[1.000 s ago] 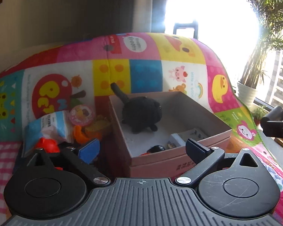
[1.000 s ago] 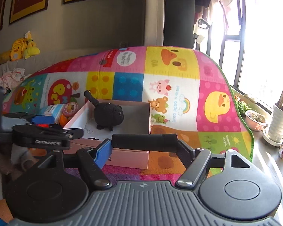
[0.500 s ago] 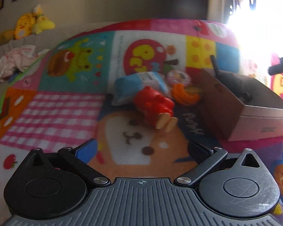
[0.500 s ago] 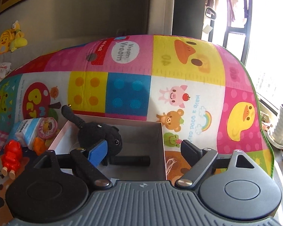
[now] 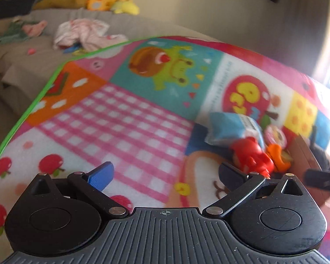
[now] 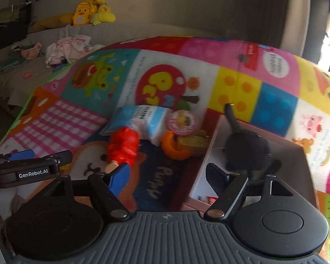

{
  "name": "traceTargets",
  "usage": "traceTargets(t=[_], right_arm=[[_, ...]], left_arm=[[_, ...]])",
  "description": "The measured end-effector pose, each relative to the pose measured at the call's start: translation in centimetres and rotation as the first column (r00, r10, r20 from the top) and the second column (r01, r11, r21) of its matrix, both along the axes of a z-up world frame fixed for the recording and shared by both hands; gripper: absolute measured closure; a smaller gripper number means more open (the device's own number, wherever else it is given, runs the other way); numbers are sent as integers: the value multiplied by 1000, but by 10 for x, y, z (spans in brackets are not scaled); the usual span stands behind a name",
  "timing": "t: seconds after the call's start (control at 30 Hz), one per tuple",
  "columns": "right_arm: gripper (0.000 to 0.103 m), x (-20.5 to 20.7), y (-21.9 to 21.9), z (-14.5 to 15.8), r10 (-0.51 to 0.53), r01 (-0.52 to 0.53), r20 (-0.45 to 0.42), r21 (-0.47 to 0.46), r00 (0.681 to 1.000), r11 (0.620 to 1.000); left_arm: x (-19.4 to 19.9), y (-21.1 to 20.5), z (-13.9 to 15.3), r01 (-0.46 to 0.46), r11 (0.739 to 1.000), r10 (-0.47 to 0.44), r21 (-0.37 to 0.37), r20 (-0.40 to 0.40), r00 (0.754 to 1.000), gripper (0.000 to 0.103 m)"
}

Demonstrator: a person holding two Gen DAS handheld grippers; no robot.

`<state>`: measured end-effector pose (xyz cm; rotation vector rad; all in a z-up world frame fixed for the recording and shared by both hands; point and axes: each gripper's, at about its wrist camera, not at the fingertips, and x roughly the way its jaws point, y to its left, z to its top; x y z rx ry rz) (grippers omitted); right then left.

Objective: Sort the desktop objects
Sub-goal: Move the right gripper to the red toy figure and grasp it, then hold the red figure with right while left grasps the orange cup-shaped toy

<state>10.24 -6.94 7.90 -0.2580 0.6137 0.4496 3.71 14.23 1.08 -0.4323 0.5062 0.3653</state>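
A red toy figure (image 6: 123,147) lies on the colourful play mat, next to a blue-and-white packet (image 6: 140,118), a round pink tin (image 6: 182,121) and an orange piece (image 6: 172,146). A pink cardboard box (image 6: 211,154) to the right holds a black plush cat (image 6: 246,147). My right gripper (image 6: 167,176) is open and empty, above the mat between the red toy and the box. My left gripper (image 5: 165,172) is open and empty over the pink check patch; the red toy (image 5: 250,154) and the packet (image 5: 228,127) lie to its right. The left gripper also shows in the right wrist view (image 6: 28,162).
The mat (image 5: 125,132) has a green edge at the left. Beyond it is a grey sofa (image 5: 22,61) with crumpled clothes (image 5: 81,33) and yellow plush toys (image 5: 107,0). Bright window light comes from the right.
Both grippers have swung left. The left view went from the box to the pink check patch. The right gripper, shut on a black cylinder 1 s ago, is open and empty.
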Motion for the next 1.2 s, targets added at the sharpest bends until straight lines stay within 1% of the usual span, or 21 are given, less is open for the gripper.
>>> traceTargets(t=[0.07,0.1,0.17,0.23,0.27,0.3,0.33,0.4,0.47,0.53,0.63,0.7,0.8,0.87,0.9,0.97,1.03,1.1,1.13,1.2], right_arm=[[26,13,24,-10,13,-13,-20,4,1000,1000],[26,19,34,-15,23,-23,-31,6,999,1000],[26,28,54,-26,26,-27,-21,-23,999,999],[26,34,69,-38,34,-35,-11,-61,999,998],[30,37,74,-43,35,-36,-10,-75,999,997],[35,40,78,-48,35,-37,-15,-90,999,995],[53,42,80,-50,43,-46,-32,-97,999,994],[53,42,76,-49,29,-34,-59,-88,998,995],[53,32,65,-43,43,-47,-70,-58,997,997],[54,15,48,-35,55,-58,-102,-18,993,998],[54,-16,6,-25,80,-73,-154,47,985,996],[54,-35,-26,-21,61,-49,-171,72,983,996],[54,-55,-79,-21,-39,54,-185,82,982,995],[53,-62,-111,-23,-156,167,-152,65,976,984],[52,-64,-124,-25,-221,229,-124,54,967,972],[42,-69,-146,-27,-329,332,-66,46,942,942],[38,-74,-161,-32,-392,393,-29,60,919,917],[31,-81,-169,-38,-421,421,-11,92,907,903],[27,-84,-172,-43,-430,428,-5,108,903,897],[24,-90,-176,-51,-438,434,-1,131,899,891]], left_arm=[[-3,10,-3,-44,998,44,-50,2,999,0],[-5,14,-3,-60,996,61,-62,13,998,0],[-8,16,-3,-95,994,96,-61,21,995,0],[-7,18,-3,-96,993,98,-72,19,995,0],[-6,18,-4,-93,993,95,-71,19,995,0],[-6,17,-3,-91,993,92,-69,20,996,0],[-6,17,-3,-87,994,89,-70,21,996,0],[-6,17,-3,-85,994,87,-72,24,996,0],[-6,17,-4,-79,994,81,-74,27,996,0],[-5,16,-4,-63,995,66,-72,30,997,0],[-3,12,-4,-12,998,14,-64,33,999,0],[-1,6,-3,30,999,-29,-44,29,999,0],[2,-7,-2,102,995,-102,8,26,994,0],[3,-16,-1,141,989,-142,53,26,989,0],[4,-19,0,156,985,-158,69,24,987,0],[6,-25,2,175,980,-177,95,17,984,0],[11,-32,3,216,969,-218,120,-4,976,0],[16,-44,5,278,946,-279,165,-23,960,0],[18,-51,7,308,931,-309,195,-24,951,0],[25,-72,11,368,886,-378,283,-22,926,0]])
